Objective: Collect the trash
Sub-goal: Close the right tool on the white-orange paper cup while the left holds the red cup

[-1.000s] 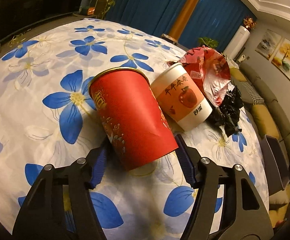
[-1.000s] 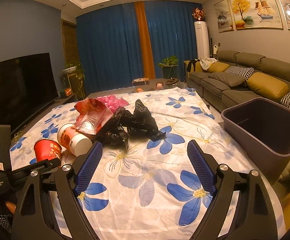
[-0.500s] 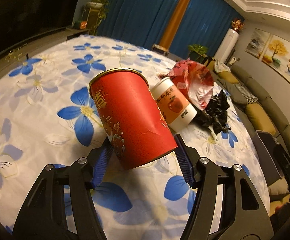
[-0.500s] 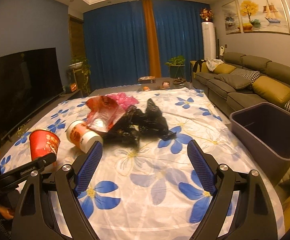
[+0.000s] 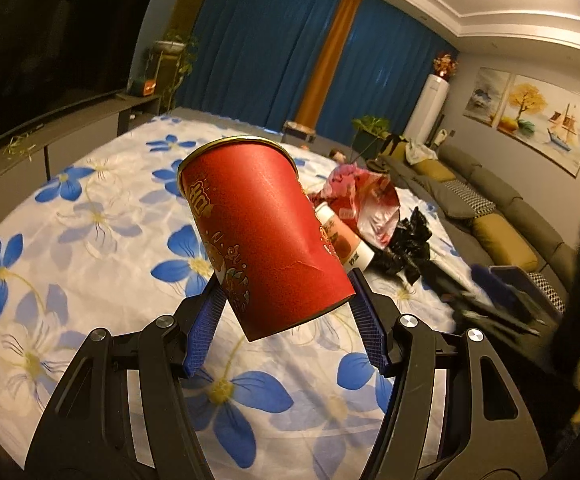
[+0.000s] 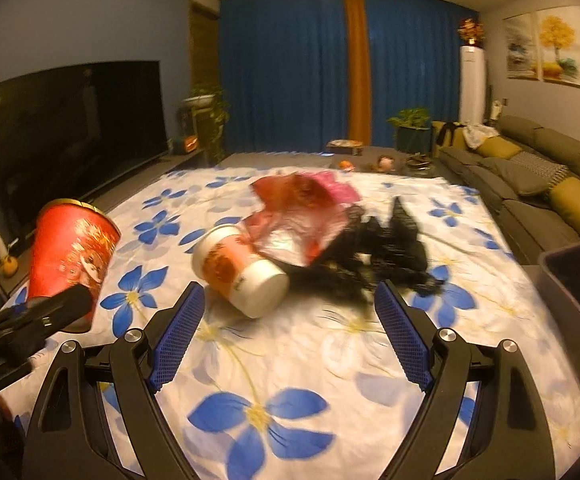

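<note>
While clamped, red cup (image 5: 266,236) tilted — left gripper (image 5: 286,320).

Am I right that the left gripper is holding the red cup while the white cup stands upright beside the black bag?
Not quite: the white cup lies on its side, as the right wrist view shows. The left gripper does hold the red cup, beside the black bag.

A matt red paper cup (image 5: 264,236) with a shiny gold rim. A smooth white paper cup (image 6: 240,272). Crinkled glossy black plastic bag (image 6: 373,258) and red foil wrapper (image 6: 297,204). Soft, creased cloth sheet (image 6: 290,360) with blue flowers.
</note>
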`<state>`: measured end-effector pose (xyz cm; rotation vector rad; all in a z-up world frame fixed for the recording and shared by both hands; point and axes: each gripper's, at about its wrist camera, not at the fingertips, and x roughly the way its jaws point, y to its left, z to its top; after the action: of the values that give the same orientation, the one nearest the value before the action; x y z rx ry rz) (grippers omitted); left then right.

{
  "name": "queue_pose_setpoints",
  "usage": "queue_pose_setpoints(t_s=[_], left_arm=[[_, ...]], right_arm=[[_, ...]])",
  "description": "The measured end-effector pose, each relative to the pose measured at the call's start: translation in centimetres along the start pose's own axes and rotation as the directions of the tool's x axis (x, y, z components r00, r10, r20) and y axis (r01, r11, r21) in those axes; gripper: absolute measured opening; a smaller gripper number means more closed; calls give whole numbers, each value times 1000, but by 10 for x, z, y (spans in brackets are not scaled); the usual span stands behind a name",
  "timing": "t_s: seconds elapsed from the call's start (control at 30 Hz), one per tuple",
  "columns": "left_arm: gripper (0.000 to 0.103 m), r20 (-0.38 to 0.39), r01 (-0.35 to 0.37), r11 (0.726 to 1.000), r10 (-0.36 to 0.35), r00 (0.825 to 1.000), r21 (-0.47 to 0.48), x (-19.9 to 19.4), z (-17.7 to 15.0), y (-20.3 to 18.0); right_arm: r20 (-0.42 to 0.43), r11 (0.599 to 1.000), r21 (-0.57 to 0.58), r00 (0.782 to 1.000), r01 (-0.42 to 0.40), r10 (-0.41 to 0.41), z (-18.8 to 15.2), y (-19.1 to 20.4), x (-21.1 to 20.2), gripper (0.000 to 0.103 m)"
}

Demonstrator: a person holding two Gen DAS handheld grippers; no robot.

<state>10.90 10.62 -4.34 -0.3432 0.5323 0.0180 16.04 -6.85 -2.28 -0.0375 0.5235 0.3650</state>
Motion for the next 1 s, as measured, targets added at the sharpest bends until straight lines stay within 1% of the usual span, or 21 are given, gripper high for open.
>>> queue_pose_setpoints(t_s=[0.23, 0.5, 0.6, 0.67, 0.77, 0.8, 0.83, 0.87, 0.9, 0.93, 0.97, 1.0], left_arm=[[61, 14, 33, 999, -33, 999, 30, -3, 4, 6], [61, 21, 56, 998, -57, 998, 36, 1, 9, 10], [61, 17, 58, 998, -59, 998, 33, 3, 10, 11], [61, 18, 58, 998, -58, 998, 32, 3, 10, 11], [61, 19, 59, 998, -60, 998, 33, 3, 10, 11], [61, 19, 59, 998, -60, 998, 34, 3, 10, 10], [61, 19, 59, 998, -60, 998, 35, 4, 10, 10], [61, 18, 60, 998, -60, 998, 35, 4, 10, 11], [61, 16, 60, 998, -60, 998, 33, 4, 10, 11], [61, 16, 60, 998, -61, 998, 32, 4, 10, 12], [61, 16, 60, 998, -61, 998, 31, 4, 10, 12], [61, 16, 60, 998, -60, 998, 31, 4, 9, 12]], right_arm=[[-93, 1000, -13, 995, -27, 26, 1, 11, 52, 84], [-147, 998, -45, 988, -48, 41, 8, 17, 86, 84], [-171, 997, -28, 983, -69, 63, 9, 15, 96, 84], [-196, 995, -14, 976, -96, 91, 8, 13, 102, 82], [-216, 990, -19, 968, -139, 131, 8, 15, 105, 73], [-221, 989, -23, 965, -147, 138, 8, 16, 106, 68], [-232, 987, -27, 961, -158, 147, 7, 17, 107, 60], [-238, 986, -29, 959, -165, 153, 7, 18, 108, 54], [-245, 984, -30, 956, -176, 164, 6, 19, 108, 42], [-255, 982, -34, 952, -184, 170, 6, 20, 109, 36], [-259, 982, -36, 951, -185, 170, 5, 20, 109, 33], [-260, 981, -36, 950, -189, 174, 5, 21, 109, 26]])
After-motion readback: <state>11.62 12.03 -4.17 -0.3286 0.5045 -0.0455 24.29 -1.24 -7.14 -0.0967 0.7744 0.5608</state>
